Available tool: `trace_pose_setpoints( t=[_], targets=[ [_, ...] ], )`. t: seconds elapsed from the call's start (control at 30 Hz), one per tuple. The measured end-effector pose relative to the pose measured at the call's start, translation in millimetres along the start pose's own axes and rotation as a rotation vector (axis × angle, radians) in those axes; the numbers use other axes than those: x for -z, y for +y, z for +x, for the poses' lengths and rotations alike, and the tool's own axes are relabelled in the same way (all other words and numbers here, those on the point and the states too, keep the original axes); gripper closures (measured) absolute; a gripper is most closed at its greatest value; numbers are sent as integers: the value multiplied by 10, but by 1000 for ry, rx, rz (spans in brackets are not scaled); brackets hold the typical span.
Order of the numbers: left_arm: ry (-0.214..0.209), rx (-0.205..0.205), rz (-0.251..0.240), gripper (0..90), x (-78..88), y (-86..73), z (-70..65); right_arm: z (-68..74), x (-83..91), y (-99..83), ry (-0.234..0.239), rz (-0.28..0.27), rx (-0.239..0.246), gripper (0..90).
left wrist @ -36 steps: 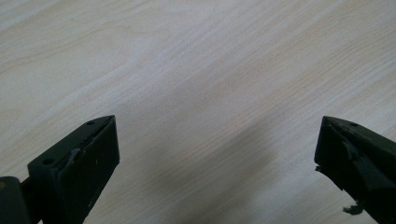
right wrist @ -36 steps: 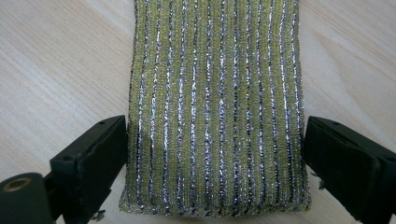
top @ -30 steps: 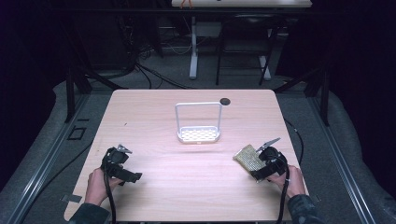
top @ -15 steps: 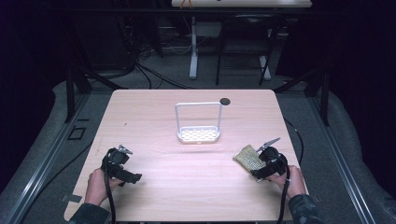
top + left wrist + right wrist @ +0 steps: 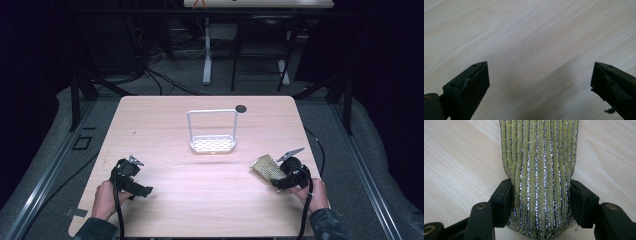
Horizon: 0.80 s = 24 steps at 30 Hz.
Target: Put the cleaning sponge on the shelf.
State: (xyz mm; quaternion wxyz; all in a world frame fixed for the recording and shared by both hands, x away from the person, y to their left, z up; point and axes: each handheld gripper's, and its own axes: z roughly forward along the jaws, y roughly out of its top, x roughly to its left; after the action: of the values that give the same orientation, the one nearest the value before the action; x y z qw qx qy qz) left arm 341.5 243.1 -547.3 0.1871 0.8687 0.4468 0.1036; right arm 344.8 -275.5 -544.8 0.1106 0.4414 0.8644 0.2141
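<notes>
Now the right gripper (image 5: 540, 195) has just closed its fingers (image 5: 504, 197) across the soft, light yellow-and-silver ribbed scouring sponge (image 5: 539, 170), pinching its near end; left gripper (image 5: 540, 82) fingers gape wide, empty.

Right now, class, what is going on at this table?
A person holds a gripper in each hand at a wooden table. The right gripper has just closed its jaws on a yellow-green scouring sponge with silver threads, pinching it at both sides while it lies on the table. The left gripper rests open over bare wood. A white wire rack stands unfilled at the middle of the table.
</notes>
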Motion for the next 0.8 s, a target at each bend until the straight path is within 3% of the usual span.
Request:
trace_pose_setpoints(
  t=[0.2, 0.8],
  targets=[
    [10, 2, 3, 19, -11, 8, 0, 33, 74, 20, -5, -39, -7, 407],
    [15, 7, -6, 26, 4, -7, -7, 266, 104, 164, 9, -47, 30, 401]
  ],
)
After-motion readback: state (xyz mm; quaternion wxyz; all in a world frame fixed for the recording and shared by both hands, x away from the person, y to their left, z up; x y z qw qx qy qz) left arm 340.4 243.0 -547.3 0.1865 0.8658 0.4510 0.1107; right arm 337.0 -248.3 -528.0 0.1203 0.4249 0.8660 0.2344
